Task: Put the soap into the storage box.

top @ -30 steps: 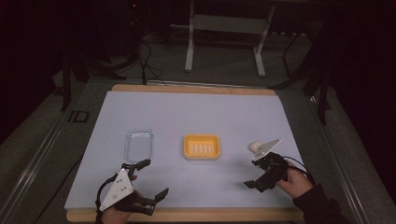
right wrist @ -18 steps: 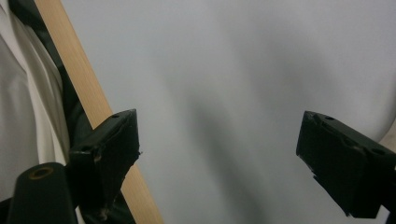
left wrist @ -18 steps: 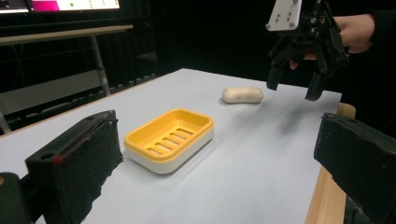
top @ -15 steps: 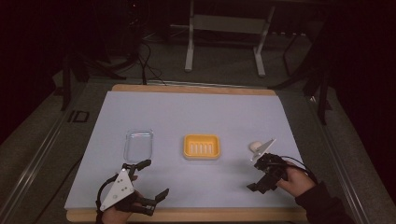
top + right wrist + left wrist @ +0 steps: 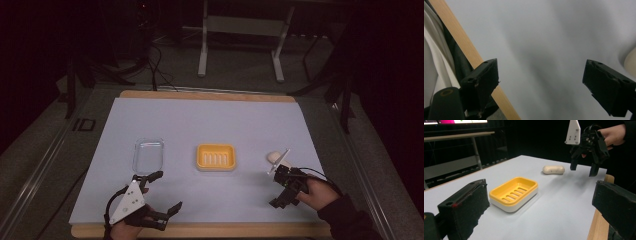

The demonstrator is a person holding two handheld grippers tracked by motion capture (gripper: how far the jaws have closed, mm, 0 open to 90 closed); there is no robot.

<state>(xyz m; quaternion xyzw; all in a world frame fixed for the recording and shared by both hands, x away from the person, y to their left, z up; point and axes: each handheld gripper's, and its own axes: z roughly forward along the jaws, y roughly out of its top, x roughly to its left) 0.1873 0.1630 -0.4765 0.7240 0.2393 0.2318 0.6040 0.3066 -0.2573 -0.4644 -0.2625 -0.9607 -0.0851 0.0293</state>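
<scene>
**Hovering grippers over a soap dish layout**

Lying on the pale sheet-covered table [image 5: 210, 125] in the high view are a clear plastic tray [image 5: 148, 155], a yellow slotted soap dish [image 5: 216, 157] and a cream oval soap bar [image 5: 274, 157]. The left gripper [image 5: 165, 192] and right gripper [image 5: 279, 187] both gape.

The left gripper view shows the dish near, the bar beyond, beside the right gripper.

The right gripper view shows wide jaws over blurred sheet and the wooden table edge [image 5: 464, 42].
</scene>
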